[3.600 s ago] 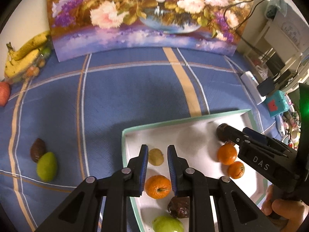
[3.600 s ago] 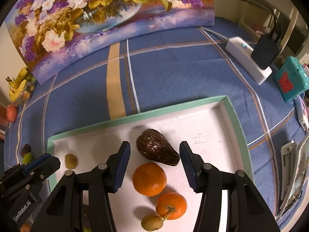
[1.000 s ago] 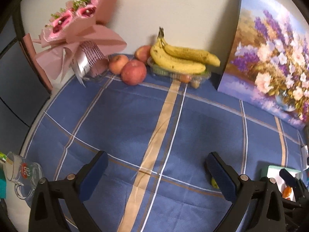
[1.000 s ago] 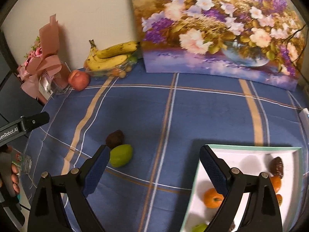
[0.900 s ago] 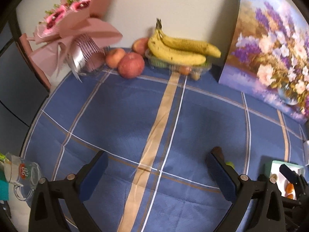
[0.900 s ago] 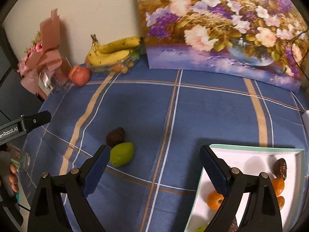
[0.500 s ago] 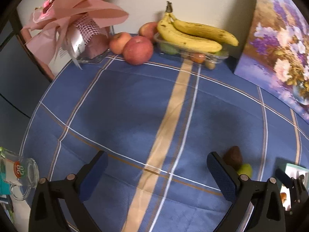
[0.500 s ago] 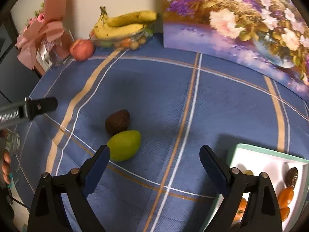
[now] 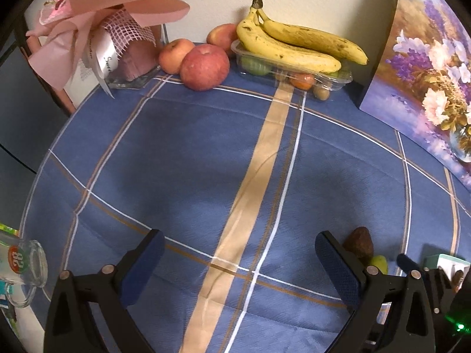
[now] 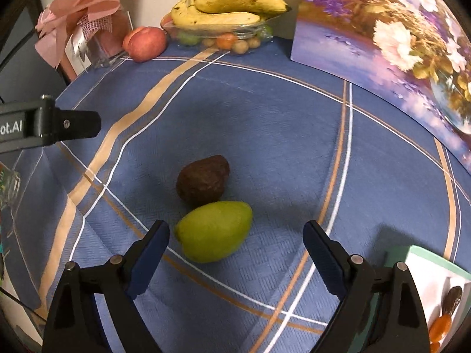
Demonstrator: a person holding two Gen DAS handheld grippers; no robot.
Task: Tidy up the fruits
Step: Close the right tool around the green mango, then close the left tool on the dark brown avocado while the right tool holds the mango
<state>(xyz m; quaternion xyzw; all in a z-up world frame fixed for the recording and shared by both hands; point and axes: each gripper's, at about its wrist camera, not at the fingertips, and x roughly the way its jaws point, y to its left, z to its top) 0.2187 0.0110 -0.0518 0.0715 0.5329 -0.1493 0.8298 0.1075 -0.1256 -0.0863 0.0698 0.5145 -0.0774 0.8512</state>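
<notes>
The right gripper [image 10: 235, 244] was held wide apart and empty, low over the green fruit [image 10: 214, 235], which lay touching the brown avocado [image 10: 203, 179] on the blue checked tablecloth [image 10: 265, 123]. The green fruit would best be closed on across its narrow width, so that the avocado was not nudged, then carried to the white tray [image 10: 424, 279] at the right. The left gripper [image 9: 235, 260] was likewise spread and empty. Bananas [image 9: 294, 47], apples [image 9: 204, 66], a bouquet [image 9: 103, 23] and a flower painting [image 10: 382, 20] were ranged along the wall.
</notes>
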